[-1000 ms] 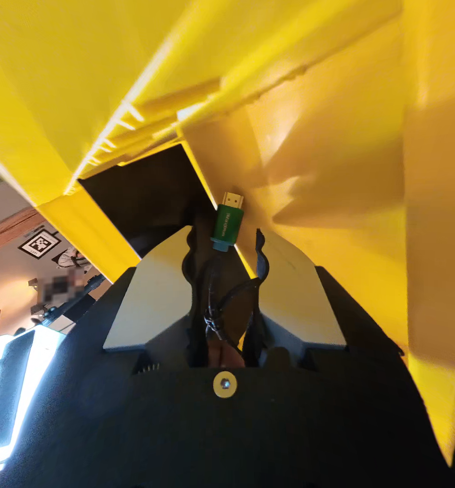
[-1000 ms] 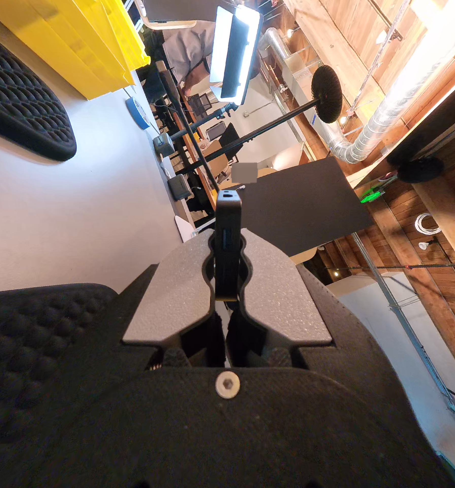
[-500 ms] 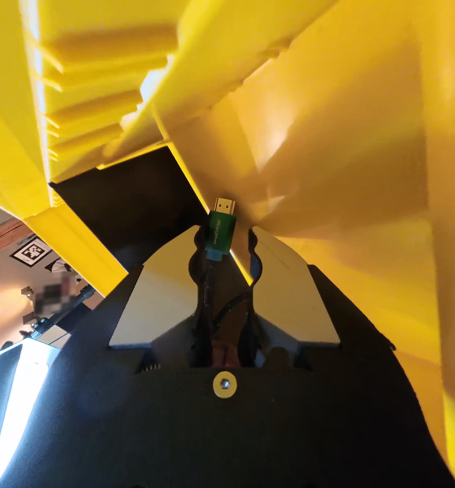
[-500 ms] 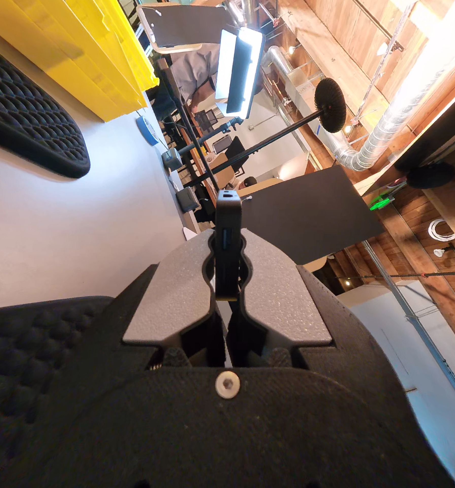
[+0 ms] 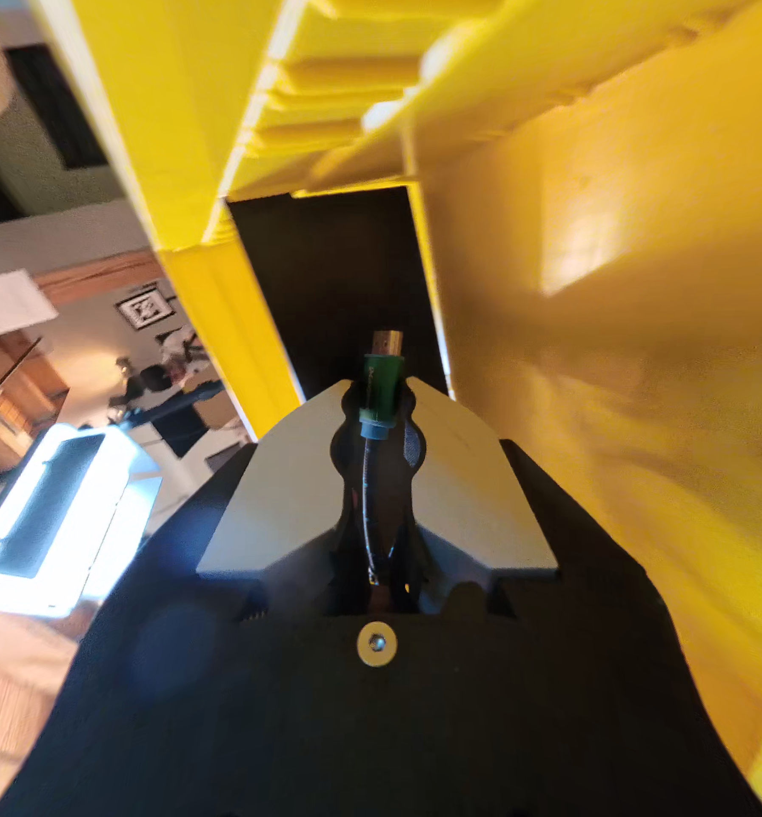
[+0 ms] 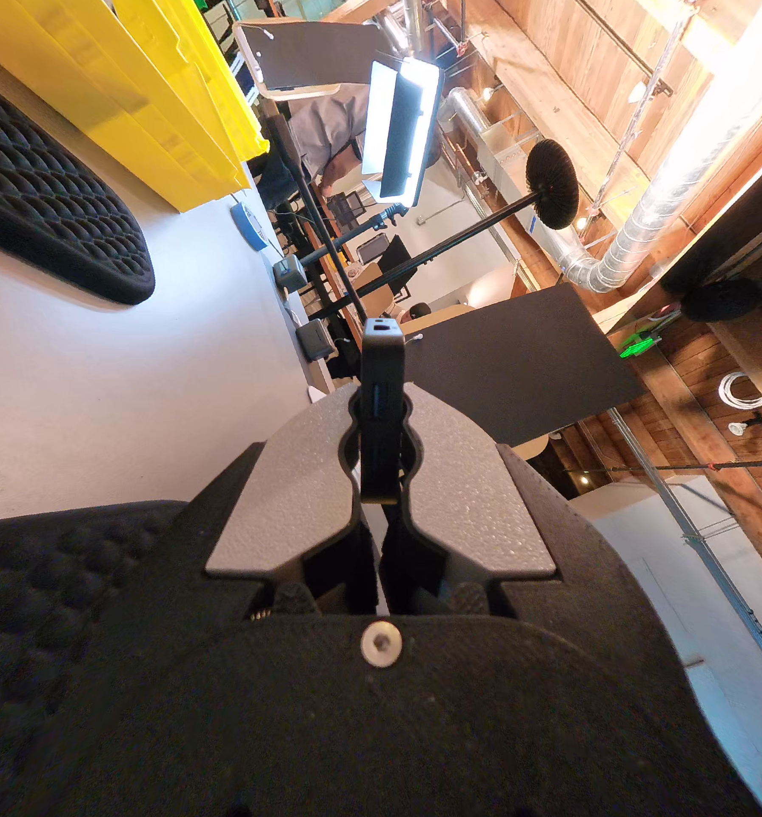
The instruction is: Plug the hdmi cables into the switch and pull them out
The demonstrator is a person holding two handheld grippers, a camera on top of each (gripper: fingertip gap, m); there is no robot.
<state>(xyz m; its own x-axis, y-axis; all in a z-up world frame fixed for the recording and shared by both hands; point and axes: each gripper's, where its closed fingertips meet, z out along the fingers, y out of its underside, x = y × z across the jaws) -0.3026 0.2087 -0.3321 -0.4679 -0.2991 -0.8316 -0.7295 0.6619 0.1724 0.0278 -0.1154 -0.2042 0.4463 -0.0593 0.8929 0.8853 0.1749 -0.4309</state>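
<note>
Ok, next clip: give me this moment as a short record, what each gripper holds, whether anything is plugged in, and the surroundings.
left gripper: shut on green HDMI plug, metal tip pointing forward
right gripper: shut on black switch, held edge-on
plugged in: no, the plug's tip is bare
near left: yellow bin, close
near right: white table, black mat

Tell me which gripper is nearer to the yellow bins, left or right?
Left. The left gripper, shut on the green HDMI plug, is right up against the yellow bins. The right gripper, shut on the black switch, stands away from them across the white table.
</note>
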